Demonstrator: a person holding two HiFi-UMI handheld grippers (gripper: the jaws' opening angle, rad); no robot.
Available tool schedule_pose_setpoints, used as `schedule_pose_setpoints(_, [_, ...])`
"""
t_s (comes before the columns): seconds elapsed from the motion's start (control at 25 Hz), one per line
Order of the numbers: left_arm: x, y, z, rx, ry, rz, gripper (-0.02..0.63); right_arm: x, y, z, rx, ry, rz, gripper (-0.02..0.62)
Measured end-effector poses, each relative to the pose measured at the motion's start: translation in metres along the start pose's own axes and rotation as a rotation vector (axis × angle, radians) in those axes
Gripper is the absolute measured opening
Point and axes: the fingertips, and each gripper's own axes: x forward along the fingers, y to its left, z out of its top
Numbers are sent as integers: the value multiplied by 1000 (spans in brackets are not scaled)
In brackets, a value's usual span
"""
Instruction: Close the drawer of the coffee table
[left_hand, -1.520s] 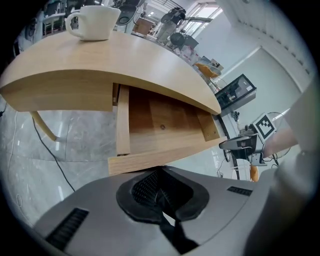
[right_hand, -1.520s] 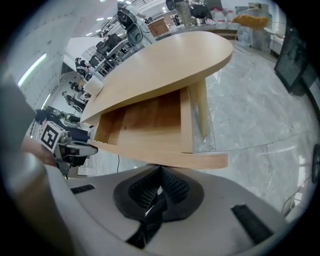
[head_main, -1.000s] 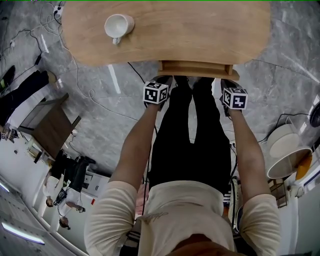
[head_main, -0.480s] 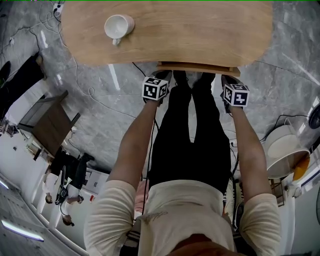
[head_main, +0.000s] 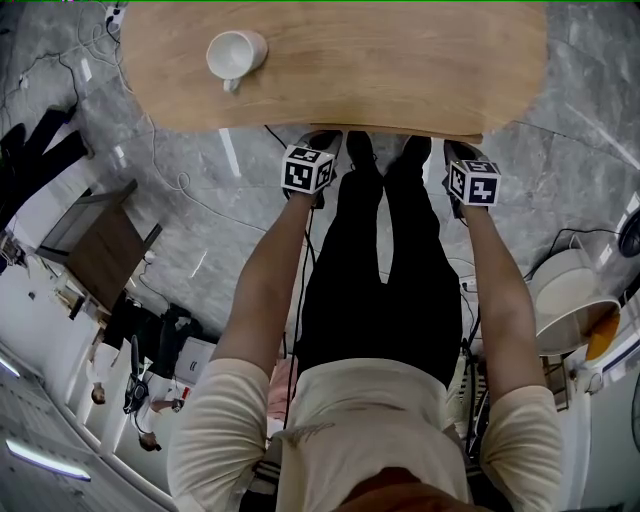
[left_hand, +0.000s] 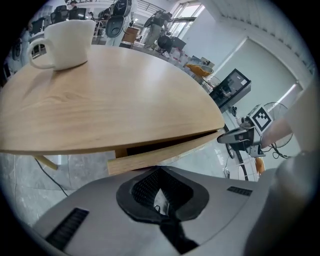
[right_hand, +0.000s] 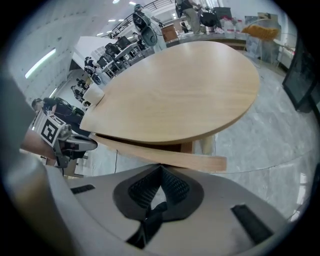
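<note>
Since a second ago, the drawer (left_hand: 165, 153) has slid nearly all the way in under the table (head_main: 400, 60), and both arms have followed it forward. From the head view, only a thin strip of its front now shows beyond the table's near edge.

The left gripper (left_hand: 158, 170) is clenched with nothing between its jaws, and its closed tip sits against the drawer's wooden front, toward that front's left end. The right gripper (right_hand: 160, 166) is likewise pressed shut and empty, its tip against the same front toward the right end.

Both gripper views show a narrow dark gap between the top of the drawer front and the underside of the table, so the drawer is not quite flush.

On the table's far left part stands a white cup (head_main: 236, 52), upright. Grey marbled floor (head_main: 560, 160) surrounds the table, with dark cables (head_main: 185, 190) trailing over it to the table's left.
</note>
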Motion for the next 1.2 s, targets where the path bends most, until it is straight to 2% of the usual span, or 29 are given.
schedule_pose_setpoints(0.44, [4,8,25,-25,-27,1,2,6,-6,24,-13,-15,5,-6])
schedule_pose_setpoints(0.72, [2,-2,29,-71,-20,5,2,-5,-7,25,7,-20,12,-5])
schedule_pose_setpoints(0.96, [-13,-22,35,-92,-6,17,2,-35,-7,19,-43,-8,-17,-5])
schedule_pose_setpoints(1.08, [-35,-33,31,-107,24,24,2,-62,0,10,-75,0,-34,-5])
schedule_pose_setpoints(1.2, [-65,-49,37,-88,14,17,2,-99,11,8,-87,-11,-38,-5])
